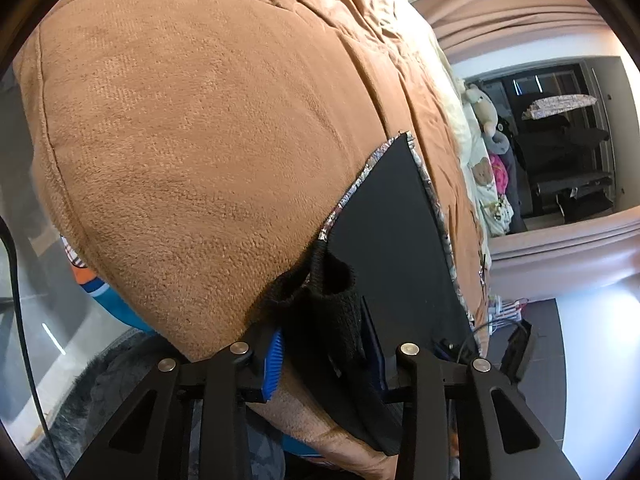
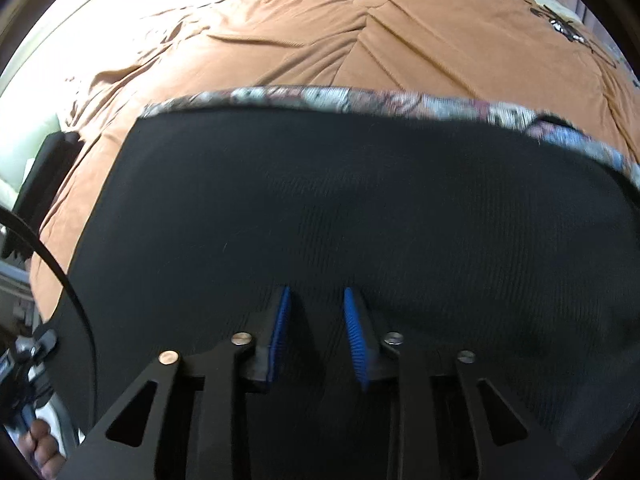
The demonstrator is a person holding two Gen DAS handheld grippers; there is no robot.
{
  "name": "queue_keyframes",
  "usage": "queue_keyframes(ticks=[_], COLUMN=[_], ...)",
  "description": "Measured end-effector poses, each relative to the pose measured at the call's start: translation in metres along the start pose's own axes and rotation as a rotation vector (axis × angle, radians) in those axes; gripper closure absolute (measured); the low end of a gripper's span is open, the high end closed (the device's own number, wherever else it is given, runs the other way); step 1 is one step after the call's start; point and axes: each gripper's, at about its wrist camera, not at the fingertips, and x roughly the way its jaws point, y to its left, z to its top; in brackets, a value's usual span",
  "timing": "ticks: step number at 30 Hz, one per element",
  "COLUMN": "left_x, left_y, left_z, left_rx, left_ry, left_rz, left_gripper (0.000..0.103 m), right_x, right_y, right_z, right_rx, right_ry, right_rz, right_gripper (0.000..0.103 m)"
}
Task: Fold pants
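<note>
The left gripper (image 1: 320, 320) clamps the near edge of the pants (image 1: 392, 216); their length runs away across the bed (image 1: 192, 120). The right gripper (image 2: 316, 336), pads apart, hovers directly above the fabric.

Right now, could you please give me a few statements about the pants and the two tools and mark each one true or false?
1. The black pants lie on a brown blanket. True.
2. The left tool has nothing between its fingers. False: a bunched black cuff of the pants sits between them.
3. A patterned fabric edge shows along the far side of the pants. True.
4. The right tool hangs over bare brown blanket. False: it is above the black pants, with a visible gap between its blue pads.
5. The blanket is white. False: it is brown.
</note>
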Motion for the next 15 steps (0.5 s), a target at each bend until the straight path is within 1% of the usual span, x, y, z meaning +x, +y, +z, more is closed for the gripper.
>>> queue_keyframes(ticks=[5,11,15], left_x=[0.001,0.001,0.001], left_y=[0.000,-0.008,-0.008], left_z=[0.000,-0.001,-0.003], left_rx=[-0.029,-0.017,-0.024], left_ry=[-0.006,-0.009,-0.005], left_rz=[0.005,0.049,0.058], left_gripper=[0.066,0.066,0.066], right_x=[0.016,0.043,0.059], right_y=[0.008,0.003,0.004], right_z=[0.029,0.065,0.084], right_rx=[-0.006,0.032,0.039], right_ry=[-0.009,-0.005,-0.007], right_rz=[-0.058,-0.079,-0.093], right_gripper=[0.089,0.098,0.100])
